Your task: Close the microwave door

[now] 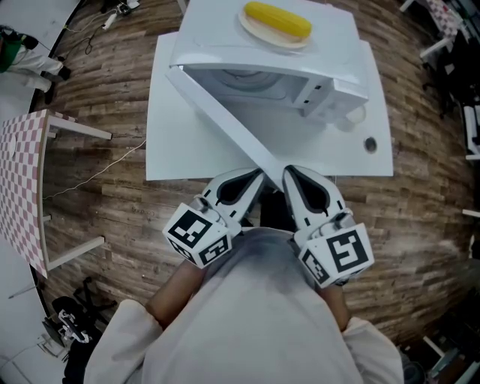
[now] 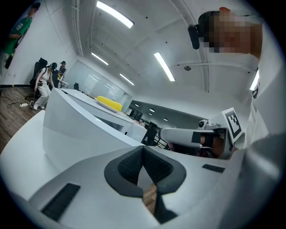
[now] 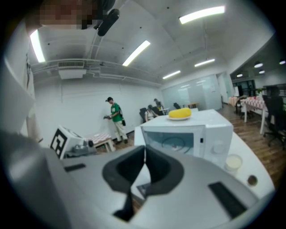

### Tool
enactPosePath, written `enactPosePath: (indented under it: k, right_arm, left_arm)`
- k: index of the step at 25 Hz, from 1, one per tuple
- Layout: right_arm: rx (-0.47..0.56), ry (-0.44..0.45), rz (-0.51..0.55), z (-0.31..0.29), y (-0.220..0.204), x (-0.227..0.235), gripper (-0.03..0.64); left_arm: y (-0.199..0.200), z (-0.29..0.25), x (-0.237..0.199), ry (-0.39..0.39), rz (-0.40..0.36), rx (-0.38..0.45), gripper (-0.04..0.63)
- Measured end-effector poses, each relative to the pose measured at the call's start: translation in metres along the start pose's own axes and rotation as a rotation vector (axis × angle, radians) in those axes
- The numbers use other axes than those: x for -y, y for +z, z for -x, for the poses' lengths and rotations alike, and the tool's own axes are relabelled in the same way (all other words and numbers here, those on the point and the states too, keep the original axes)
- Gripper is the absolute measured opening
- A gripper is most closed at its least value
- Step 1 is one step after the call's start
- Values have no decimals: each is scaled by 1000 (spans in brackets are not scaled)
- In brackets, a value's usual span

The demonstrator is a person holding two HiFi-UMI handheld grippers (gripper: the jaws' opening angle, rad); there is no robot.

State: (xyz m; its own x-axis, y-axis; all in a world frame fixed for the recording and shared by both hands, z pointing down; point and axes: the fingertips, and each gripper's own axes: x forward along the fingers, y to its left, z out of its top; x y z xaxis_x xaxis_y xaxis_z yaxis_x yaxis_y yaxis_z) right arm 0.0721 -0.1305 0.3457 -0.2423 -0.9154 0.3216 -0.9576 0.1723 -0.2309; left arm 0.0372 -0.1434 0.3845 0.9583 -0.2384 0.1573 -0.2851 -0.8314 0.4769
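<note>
A white microwave (image 1: 300,60) stands on a white table (image 1: 180,150), with a yellow corn cob (image 1: 277,20) on a plate on its top. Its door (image 1: 225,120) hangs wide open, hinged at the left and swung out toward me, its free edge near the table's front. My left gripper (image 1: 255,177) and right gripper (image 1: 289,172) sit side by side just below that free edge, close to my body. Both are shut with nothing between the jaws. In the right gripper view the microwave (image 3: 187,136) faces me with the cavity showing. The left gripper view has the door (image 2: 80,127) at the left.
A small white cup (image 1: 352,118) and a small dark round thing (image 1: 370,144) lie on the table right of the microwave. A checkered table (image 1: 22,187) stands at the left, and a cable (image 1: 97,176) lies on the wood floor. A person (image 3: 116,117) stands far back.
</note>
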Motion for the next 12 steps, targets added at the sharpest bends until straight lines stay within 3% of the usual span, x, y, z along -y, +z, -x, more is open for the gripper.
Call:
enactPosePath:
  k: [12]
  right_arm:
    - [-1,-23,-4,2,5,28,23]
  left_arm:
    - [5,-29,-1,-11,15,-5,18]
